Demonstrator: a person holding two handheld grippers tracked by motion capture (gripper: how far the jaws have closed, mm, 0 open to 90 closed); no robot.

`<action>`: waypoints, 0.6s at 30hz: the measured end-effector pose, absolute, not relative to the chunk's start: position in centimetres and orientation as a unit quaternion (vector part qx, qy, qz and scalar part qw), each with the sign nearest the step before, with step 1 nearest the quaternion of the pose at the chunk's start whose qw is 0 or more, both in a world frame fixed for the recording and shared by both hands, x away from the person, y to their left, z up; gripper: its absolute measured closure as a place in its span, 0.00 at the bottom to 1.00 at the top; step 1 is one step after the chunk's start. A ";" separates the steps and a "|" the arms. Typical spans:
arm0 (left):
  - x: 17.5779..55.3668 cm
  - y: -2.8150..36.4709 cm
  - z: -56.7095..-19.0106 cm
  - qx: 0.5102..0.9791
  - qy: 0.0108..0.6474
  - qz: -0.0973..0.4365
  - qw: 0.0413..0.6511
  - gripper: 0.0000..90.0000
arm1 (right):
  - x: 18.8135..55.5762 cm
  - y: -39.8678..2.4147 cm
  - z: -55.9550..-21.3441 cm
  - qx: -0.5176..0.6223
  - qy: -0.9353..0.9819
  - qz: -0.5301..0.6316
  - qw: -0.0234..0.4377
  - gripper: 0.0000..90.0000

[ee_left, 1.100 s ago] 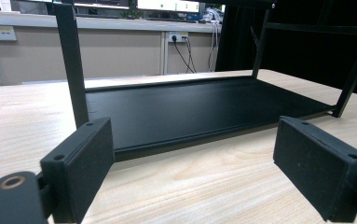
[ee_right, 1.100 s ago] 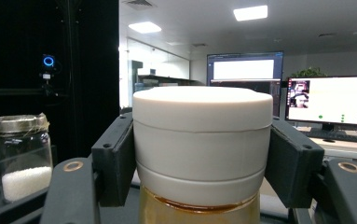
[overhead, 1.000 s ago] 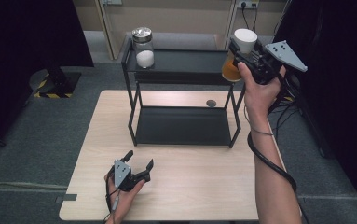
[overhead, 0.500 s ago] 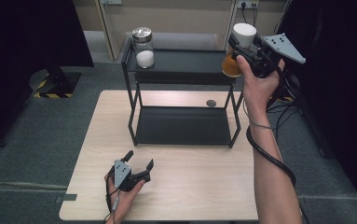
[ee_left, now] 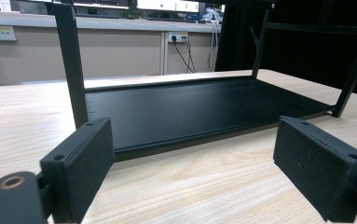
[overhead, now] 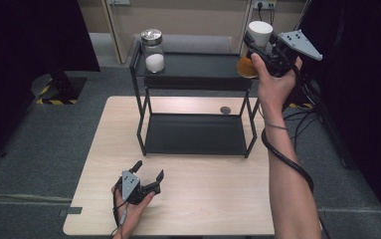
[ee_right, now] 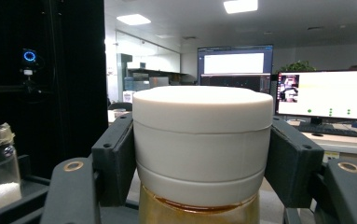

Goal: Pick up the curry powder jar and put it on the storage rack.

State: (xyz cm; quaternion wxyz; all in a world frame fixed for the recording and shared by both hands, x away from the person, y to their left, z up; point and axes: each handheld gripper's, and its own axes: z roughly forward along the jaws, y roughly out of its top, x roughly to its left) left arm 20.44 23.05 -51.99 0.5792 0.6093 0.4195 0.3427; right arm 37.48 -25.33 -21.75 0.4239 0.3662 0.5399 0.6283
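Observation:
My right gripper (overhead: 260, 44) is shut on the white lid of a jar (overhead: 259, 31) with amber contents. It holds the jar upright in the air at the right end of the black rack's top shelf (overhead: 198, 67). In the right gripper view both pads clamp the lid of the jar (ee_right: 203, 140) from the sides. My left gripper (overhead: 149, 170) rests on the wooden table (overhead: 218, 199) near its front edge. It stands open with nothing between its pads (ee_left: 83, 163), facing the rack's lower shelf (ee_left: 190, 107).
A glass jar with a metal lid and white powder (overhead: 153, 50) stands on the left end of the top shelf. A small dark round object (overhead: 225, 110) lies on the table behind the rack. A cable trails from my right gripper down the right side.
The right gripper has risen slightly with the jar. The left gripper has stayed where it was.

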 end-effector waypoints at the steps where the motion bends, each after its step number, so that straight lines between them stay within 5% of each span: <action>1: 20.5 23.1 -52.0 0.610 0.420 0.342 0.579 0.13 | 37.5 -25.3 -21.7 0.368 0.539 0.628 0.424 0.38; 18: 20.4 23.0 -52.0 0.611 0.418 0.344 0.578 0.13 | 39.4 -24.9 -21.1 0.385 0.540 0.614 0.429 0.38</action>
